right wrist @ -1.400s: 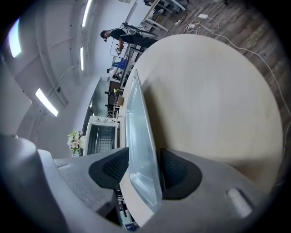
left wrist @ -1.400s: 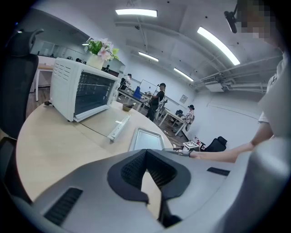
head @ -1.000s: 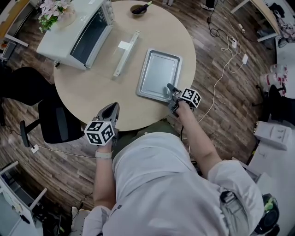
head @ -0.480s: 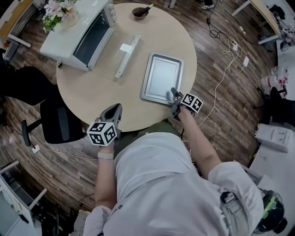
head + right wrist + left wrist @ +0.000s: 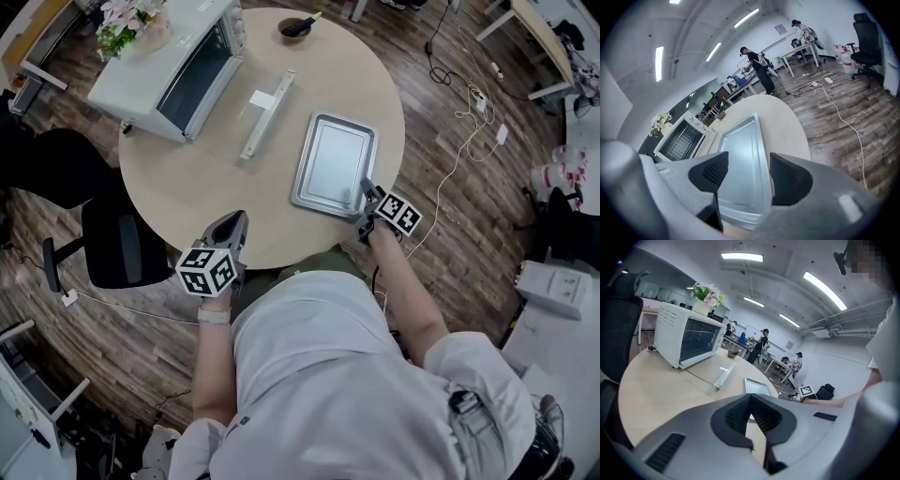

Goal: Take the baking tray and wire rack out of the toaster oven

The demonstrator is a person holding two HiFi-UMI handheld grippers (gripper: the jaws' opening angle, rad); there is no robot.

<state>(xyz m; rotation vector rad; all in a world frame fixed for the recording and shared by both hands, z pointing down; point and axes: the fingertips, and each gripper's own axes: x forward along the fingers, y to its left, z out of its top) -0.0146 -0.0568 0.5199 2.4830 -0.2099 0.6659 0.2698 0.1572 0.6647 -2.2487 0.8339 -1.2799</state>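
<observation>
White short-sleeved shirt (image 5: 328, 375); left gripper (image 5: 229, 221), right gripper (image 5: 367, 193) grey, black-white marker cubes (image 5: 204, 270); pale wristband (image 5: 211, 315), perhaps watch.

Round table (image 5: 187, 178) on dark wooden plank floor (image 5: 469, 258)

What else sits around my work
On my round pale wooden table (image 5: 187, 178), a small dark bowl with a green-handled utensil (image 5: 293, 27) stands at the far edge. Pink and white flowers (image 5: 122, 21) show far left, a black office chair (image 5: 117, 248) sits by the left edge, and white cables (image 5: 466, 94) trail over the dark plank floor (image 5: 469, 244) to the right.
</observation>
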